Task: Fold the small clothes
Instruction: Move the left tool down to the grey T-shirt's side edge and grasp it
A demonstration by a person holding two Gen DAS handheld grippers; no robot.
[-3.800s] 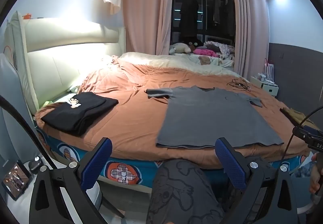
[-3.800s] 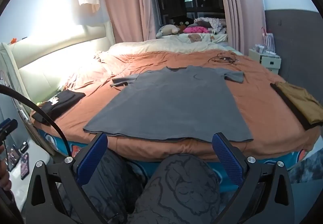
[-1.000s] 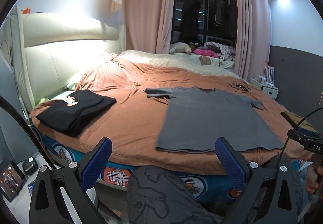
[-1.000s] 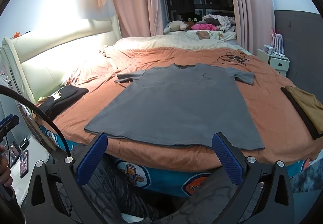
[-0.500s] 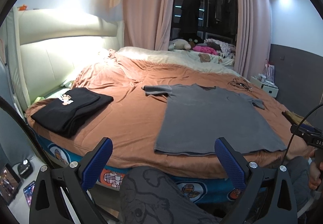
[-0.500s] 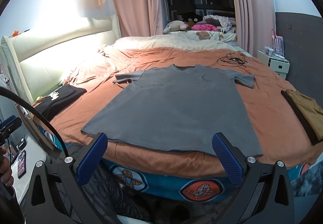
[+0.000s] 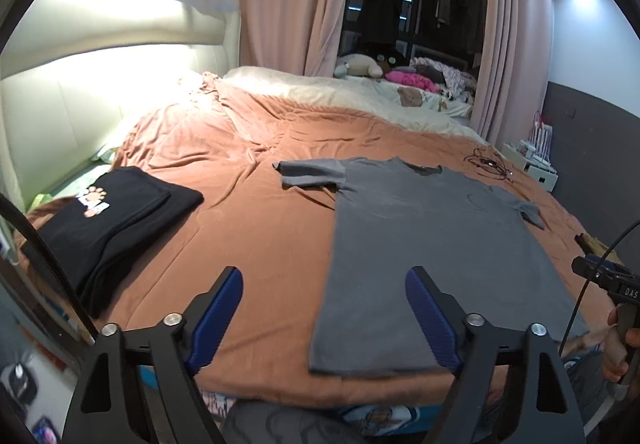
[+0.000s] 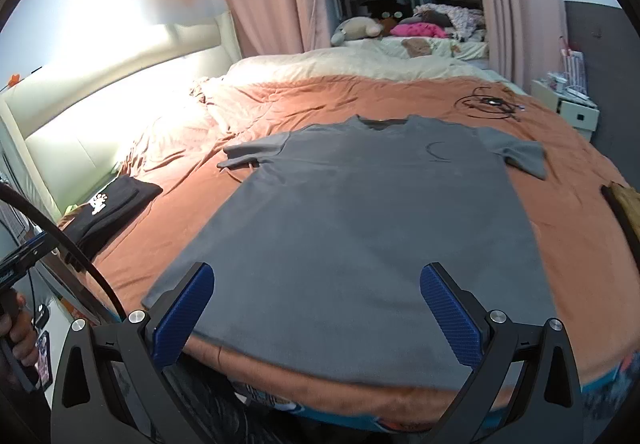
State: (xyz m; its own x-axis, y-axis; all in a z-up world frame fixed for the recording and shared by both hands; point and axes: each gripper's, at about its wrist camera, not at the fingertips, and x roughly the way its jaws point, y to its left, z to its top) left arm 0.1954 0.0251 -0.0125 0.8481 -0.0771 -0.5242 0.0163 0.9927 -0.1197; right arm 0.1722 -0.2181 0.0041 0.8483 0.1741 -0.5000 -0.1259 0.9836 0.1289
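A grey T-shirt point(image 7: 432, 240) point(image 8: 360, 236) lies spread flat, face up, on the orange bed cover point(image 7: 256, 228), neck away from me and hem at the near edge. My left gripper point(image 7: 324, 308) hovers over the hem's left corner; its jaws are closing with nothing pressed between them. My right gripper point(image 8: 316, 312) stands open above the middle of the hem, nothing between its blue pads point(image 8: 448, 320). A hand holding the right gripper's handle shows at the far right of the left wrist view.
A folded black garment point(image 7: 108, 216) point(image 8: 112, 204) with a paw print lies at the bed's left edge. A folded tan garment point(image 8: 624, 204) lies at the right edge. Cables point(image 8: 486, 102) lie beyond the shirt. A white nightstand point(image 8: 572, 108) stands at right, the padded headboard point(image 7: 80, 100) at left.
Both grippers have moved forward over the near edge of the bed, so the shirt hem now sits under the fingers. The left jaws have narrowed somewhat.
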